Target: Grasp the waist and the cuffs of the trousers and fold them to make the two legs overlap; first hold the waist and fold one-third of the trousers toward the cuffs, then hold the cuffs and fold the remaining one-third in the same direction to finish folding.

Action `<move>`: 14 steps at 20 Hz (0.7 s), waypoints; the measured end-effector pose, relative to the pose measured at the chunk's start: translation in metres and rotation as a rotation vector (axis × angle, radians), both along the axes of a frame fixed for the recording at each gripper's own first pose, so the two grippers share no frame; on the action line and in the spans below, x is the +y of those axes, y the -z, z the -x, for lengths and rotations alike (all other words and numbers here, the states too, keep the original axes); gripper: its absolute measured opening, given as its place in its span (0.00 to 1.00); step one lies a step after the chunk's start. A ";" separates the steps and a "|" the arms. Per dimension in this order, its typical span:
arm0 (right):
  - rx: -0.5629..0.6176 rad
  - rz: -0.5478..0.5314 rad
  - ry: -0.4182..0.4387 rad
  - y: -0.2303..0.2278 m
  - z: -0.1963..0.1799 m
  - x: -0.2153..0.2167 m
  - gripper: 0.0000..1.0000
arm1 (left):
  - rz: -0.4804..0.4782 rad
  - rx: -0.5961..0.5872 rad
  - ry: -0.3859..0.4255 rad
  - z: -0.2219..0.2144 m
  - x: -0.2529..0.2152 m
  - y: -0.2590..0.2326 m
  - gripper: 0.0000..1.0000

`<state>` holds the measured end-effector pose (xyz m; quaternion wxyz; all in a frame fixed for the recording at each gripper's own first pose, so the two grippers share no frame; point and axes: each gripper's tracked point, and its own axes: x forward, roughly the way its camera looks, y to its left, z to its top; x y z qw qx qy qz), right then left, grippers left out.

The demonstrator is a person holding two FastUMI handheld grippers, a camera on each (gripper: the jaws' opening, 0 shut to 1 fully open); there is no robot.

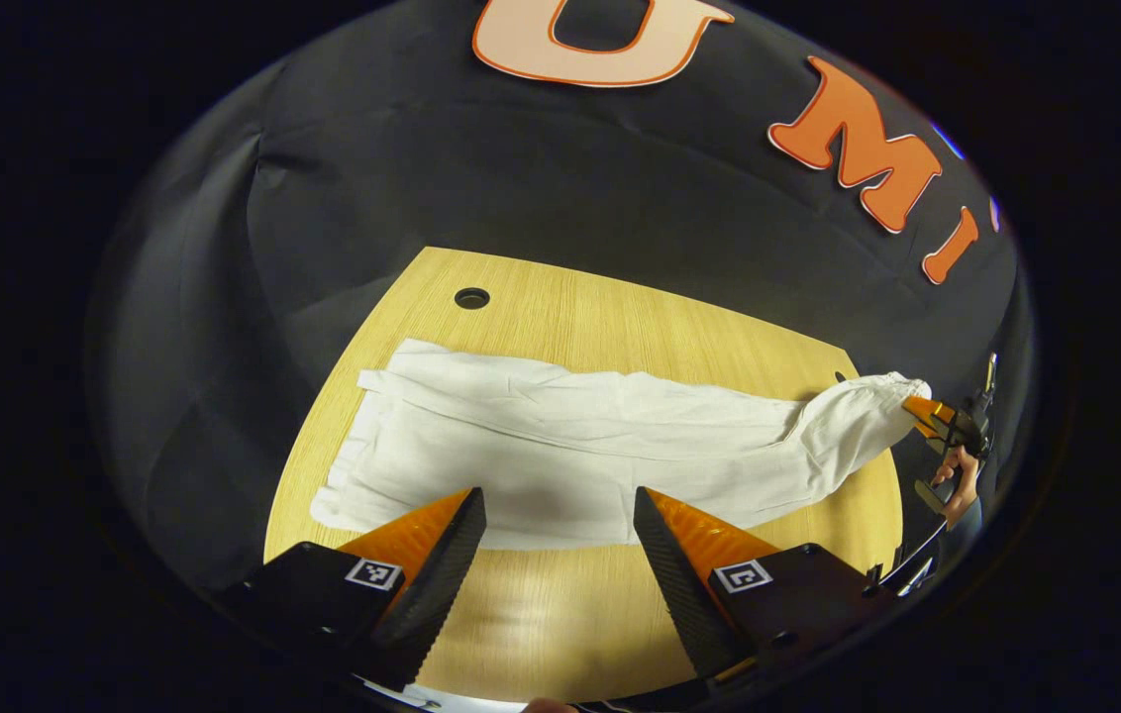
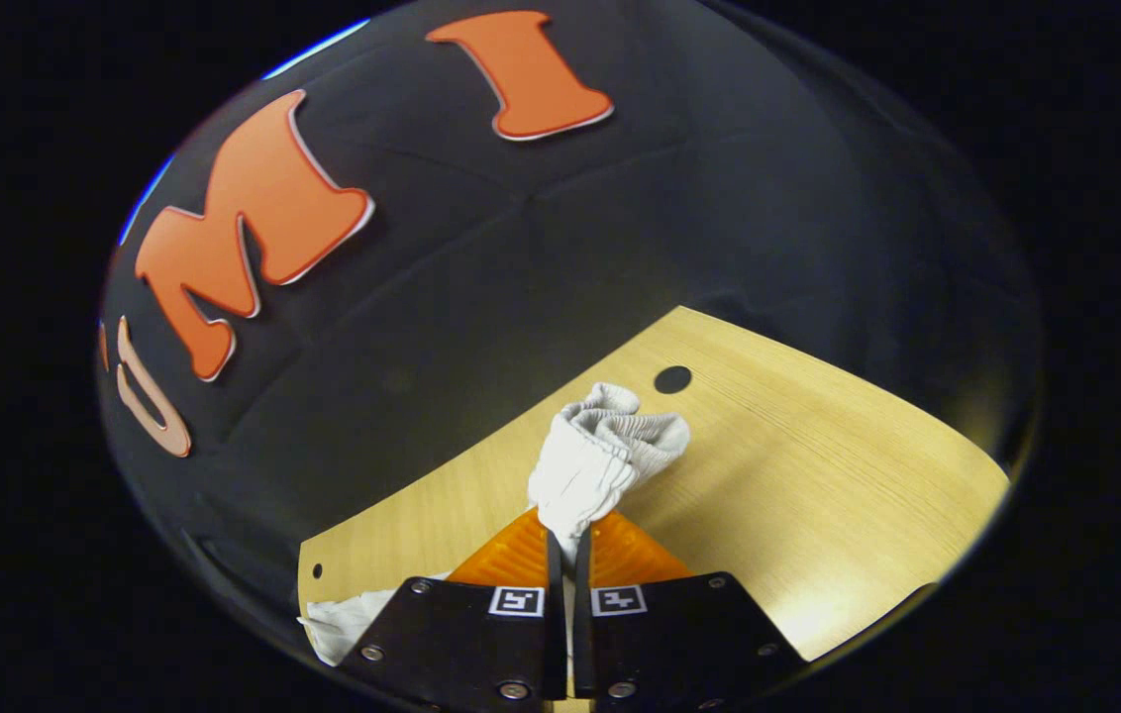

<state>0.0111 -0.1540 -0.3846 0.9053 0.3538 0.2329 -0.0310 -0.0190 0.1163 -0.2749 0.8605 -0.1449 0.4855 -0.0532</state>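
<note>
left gripper (image 1: 559,515): fingers spread, above trousers (image 1: 560,446) near worktop (image 1: 560,614) front edge
right gripper (image 2: 568,540): clenched on waist (image 2: 600,451); lifted

Light wood table (image 1: 560,614) with round cable holes (image 1: 471,298); black cloth wall (image 1: 481,168) hung creased behind; lighting dim.

Both tools: black housings w/ square b&w marker tags; right tool (image 2: 568,540) has silver screws.
</note>
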 end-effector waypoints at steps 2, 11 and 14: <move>-0.039 0.025 -0.042 0.002 0.002 0.003 0.03 | 0.016 0.002 -0.008 0.001 0.004 0.000 0.99; -0.133 0.067 -0.244 0.001 0.003 0.005 0.03 | 0.051 0.007 -0.045 0.003 0.021 0.003 0.99; -0.157 0.097 -0.306 0.004 0.005 0.004 0.03 | 0.054 0.014 -0.064 0.004 0.026 0.005 0.96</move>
